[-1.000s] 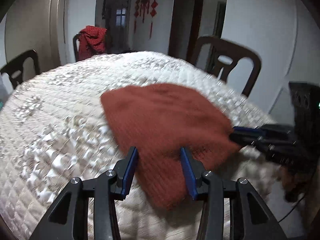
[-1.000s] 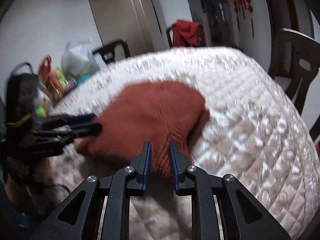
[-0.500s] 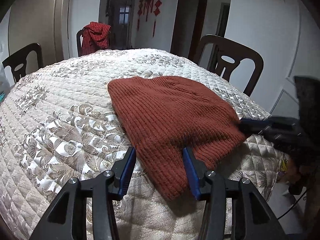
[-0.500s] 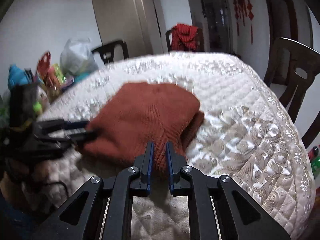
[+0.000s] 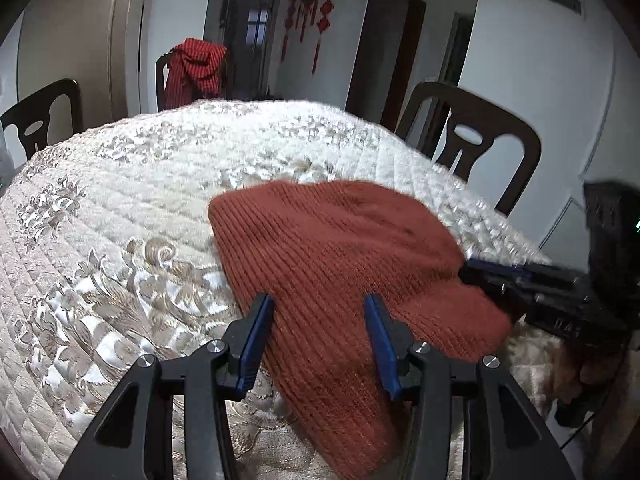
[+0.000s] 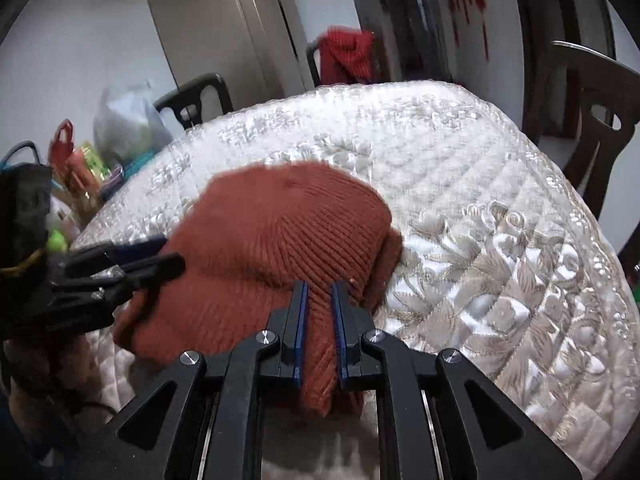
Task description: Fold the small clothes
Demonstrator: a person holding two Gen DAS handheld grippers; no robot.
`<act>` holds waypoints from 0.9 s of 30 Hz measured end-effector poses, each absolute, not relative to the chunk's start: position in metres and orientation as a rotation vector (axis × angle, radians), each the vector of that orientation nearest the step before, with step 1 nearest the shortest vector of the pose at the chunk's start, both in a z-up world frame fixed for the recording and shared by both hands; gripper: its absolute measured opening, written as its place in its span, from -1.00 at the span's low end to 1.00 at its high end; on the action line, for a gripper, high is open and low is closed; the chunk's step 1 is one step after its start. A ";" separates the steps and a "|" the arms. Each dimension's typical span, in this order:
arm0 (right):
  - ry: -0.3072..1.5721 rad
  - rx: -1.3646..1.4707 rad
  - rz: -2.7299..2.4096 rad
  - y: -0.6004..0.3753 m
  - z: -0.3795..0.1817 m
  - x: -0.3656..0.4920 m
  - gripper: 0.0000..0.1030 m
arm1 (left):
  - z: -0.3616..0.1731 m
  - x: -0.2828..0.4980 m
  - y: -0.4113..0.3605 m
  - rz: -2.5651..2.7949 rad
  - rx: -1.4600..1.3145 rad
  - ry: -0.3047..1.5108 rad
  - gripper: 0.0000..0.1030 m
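Note:
A rust-red knitted hat (image 5: 340, 248) lies flat on the quilted table cover (image 5: 120, 240), close to the near edge. My left gripper (image 5: 318, 304) hovers over the hat's near left part with its blue pads well apart. Cloth lies between and under them, with no pinch showing. My right gripper (image 6: 320, 288) is shut on a raised ridge of the hat (image 6: 288, 220) at its near right edge, and the cloth hangs down between the pads. Each gripper also shows in the other's view: the right gripper (image 5: 472, 268) at the hat's right corner, the left gripper (image 6: 160, 252) at its left side.
Dark chairs (image 5: 472, 136) ring the table; one at the back carries a red checked cloth (image 5: 196, 68). Bags and bottles (image 6: 124, 124) crowd the far left beyond the table cover (image 6: 480, 200). The table's near edge is just below both grippers.
Both grippers have shifted slightly sideways along the hat's near edge. The right gripper stays pinched on the hat; the left jaws stay equally wide.

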State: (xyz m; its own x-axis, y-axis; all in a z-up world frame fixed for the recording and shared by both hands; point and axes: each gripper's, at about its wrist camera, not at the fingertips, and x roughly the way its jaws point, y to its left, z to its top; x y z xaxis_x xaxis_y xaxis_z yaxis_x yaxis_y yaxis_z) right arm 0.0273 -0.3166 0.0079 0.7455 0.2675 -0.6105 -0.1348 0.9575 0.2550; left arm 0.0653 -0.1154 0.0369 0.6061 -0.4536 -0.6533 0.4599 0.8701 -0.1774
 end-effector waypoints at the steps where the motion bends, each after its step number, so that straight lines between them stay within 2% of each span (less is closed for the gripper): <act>1: 0.702 0.211 0.225 -0.319 0.009 0.026 -0.77 | 0.038 0.066 -0.114 -0.529 0.006 0.754 -0.02; 6: 0.679 0.241 0.232 -0.324 0.022 0.032 -0.77 | 0.054 0.079 -0.124 -0.497 0.051 0.708 -0.02; 12: 0.748 0.205 0.209 -0.317 0.012 0.069 -0.75 | 0.031 0.115 -0.140 -0.440 0.078 0.806 -0.02; 27: 0.680 0.161 0.247 -0.309 0.028 0.016 -0.73 | 0.048 0.058 -0.112 -0.373 0.062 0.740 -0.02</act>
State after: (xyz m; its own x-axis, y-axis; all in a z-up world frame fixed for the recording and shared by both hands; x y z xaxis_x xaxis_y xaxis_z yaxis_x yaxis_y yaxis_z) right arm 0.0156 -0.3093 0.0280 0.7499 0.2775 -0.6005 -0.1731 0.9585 0.2267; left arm 0.0576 -0.1123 0.0476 0.6757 -0.3099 -0.6689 0.3534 0.9325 -0.0750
